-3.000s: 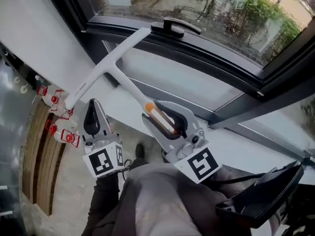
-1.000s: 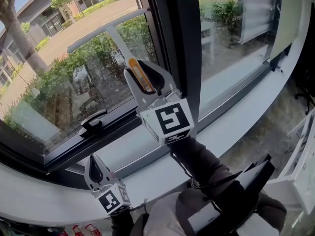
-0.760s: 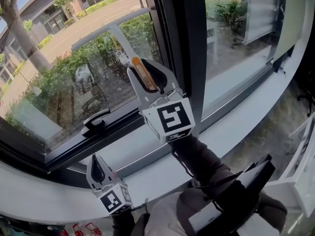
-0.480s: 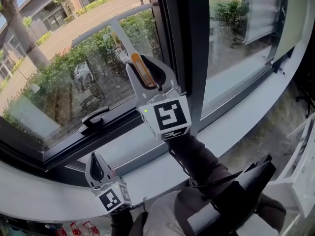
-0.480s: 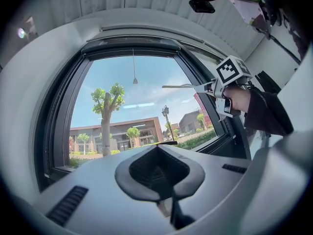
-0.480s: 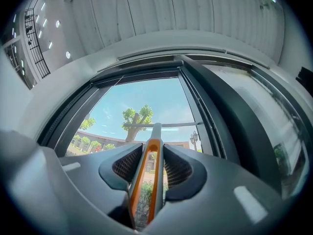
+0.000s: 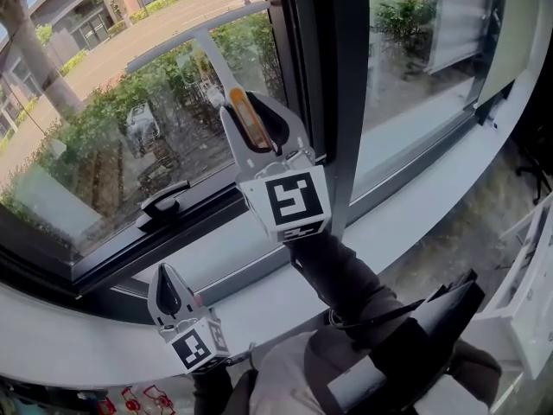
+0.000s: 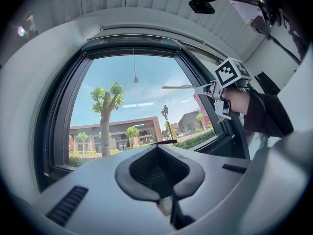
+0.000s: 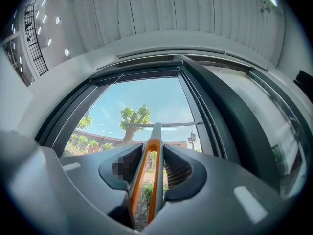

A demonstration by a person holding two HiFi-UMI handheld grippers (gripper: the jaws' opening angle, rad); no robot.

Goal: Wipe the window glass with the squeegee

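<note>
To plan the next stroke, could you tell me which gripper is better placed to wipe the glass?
The right gripper: its jaws are shut on the squeegee handle, blade up at the window glass. The left gripper is shut, empty, low by the sill.

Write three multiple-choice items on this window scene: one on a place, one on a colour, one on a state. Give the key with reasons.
1. Where is the squeegee?
A. Lying on a table
B. Raised in front of the window glass
C. Hanging from a hook

2. What colour is the strip on the squeegee's grip?
A. Blue
B. Green
C. Orange

3. What is the state of the left gripper?
A. Shut, with nothing in it
B. Shut on the squeegee
C. Wide open

Key:
1 B: the head view shows its blade bar up before the pane, with the handle held in the right gripper.
2 C: the right gripper view shows an orange strip between the jaws.
3 A: the left gripper view shows its jaws together with nothing between them.
</note>
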